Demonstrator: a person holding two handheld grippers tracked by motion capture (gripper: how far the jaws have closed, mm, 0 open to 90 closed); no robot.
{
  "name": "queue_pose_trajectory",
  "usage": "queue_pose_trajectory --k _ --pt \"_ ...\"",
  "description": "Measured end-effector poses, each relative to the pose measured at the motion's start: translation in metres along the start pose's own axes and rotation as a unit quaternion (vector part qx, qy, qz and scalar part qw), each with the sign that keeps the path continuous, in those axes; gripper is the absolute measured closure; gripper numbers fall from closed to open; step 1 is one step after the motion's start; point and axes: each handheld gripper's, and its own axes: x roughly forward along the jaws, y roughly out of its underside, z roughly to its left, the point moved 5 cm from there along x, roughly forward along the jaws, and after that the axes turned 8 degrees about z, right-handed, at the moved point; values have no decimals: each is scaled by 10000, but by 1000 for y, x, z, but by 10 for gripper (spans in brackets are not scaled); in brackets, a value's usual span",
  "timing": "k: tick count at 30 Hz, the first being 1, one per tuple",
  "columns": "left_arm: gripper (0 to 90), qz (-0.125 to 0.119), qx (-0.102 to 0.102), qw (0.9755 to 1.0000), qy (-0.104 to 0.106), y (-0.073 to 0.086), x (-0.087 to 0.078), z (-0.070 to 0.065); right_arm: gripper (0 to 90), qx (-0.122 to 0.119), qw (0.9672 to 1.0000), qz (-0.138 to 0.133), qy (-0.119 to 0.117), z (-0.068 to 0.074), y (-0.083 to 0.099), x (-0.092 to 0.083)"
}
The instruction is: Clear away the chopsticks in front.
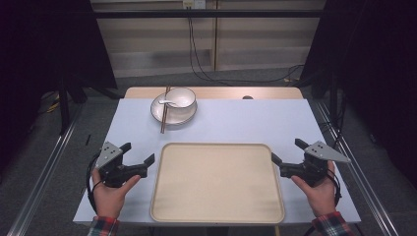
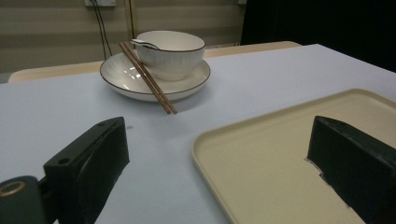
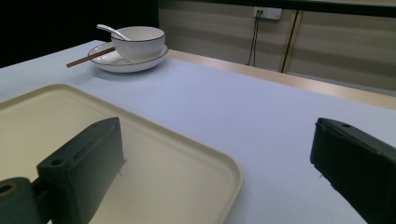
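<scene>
**Chopsticks lying across the plate, both grippers waiting at the tray**

The chopsticks are running front to back, resting on the left rim of the plate beside the bowl. The right gripper view is showing the spoon handle rising clear of the bowl. The left gripper and right gripper are flanking the tray, fingers apart, holding nothing.

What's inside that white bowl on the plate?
A white spoon sticks out over the rim of the bowl, which sits on the plate. The bowl's wall hides its bottom, so any food inside cannot be seen.
</scene>
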Motion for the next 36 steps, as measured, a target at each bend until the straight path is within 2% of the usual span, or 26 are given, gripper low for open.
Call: queue_pose_trajectory --k 2,4,5,8,12,17,18,20,21,23,30,33,36 --pt "49 58 64 10000 -17 2 1 0 21 66 9999 28 -77 0 0 0" --pt "45 68 24 9999 -82 3 2 -1 21 -56 10000 24 22 1 0 1" --pt "42 74 23 10000 -45 3 2 -1 22 -90 10000 3 -9 2 0 2" --pt "25 79 -39 9999 -66 2 5 -2 22 -58 9999 36 -111 3 1 3" --pt "11 83 -110 9999 -47 -4 11 -1 25 35 9999 31 -136 1 2 2" --pt "0 64 -271 9995 -135 -12 21 4 29 65 9998 9 -178 1 3 3" --pt "0 92 -292 9993 -214 -16 26 7 31 66 9998 18 -193 2 2 4" --pt "0 96 -341 9992 -201 -17 30 8 32 63 9998 7 -192 2 2 5" --pt "0 116 -368 9988 -289 -21 35 12 32 66 9997 44 -230 3 3 6" --pt "0 115 -376 9987 -320 -24 37 14 33 51 9997 40 -218 3 3 6" --pt "21 128 -605 9971 -452 -34 49 33 37 106 9997 4 -222 2 1 10" --pt "34 219 -567 9966 -548 -35 54 40 41 55 9997 21 -217 4 1 13" --pt "45 348 -628 9953 -645 -34 62 50 46 32 9997 11 -230 7 0 17"
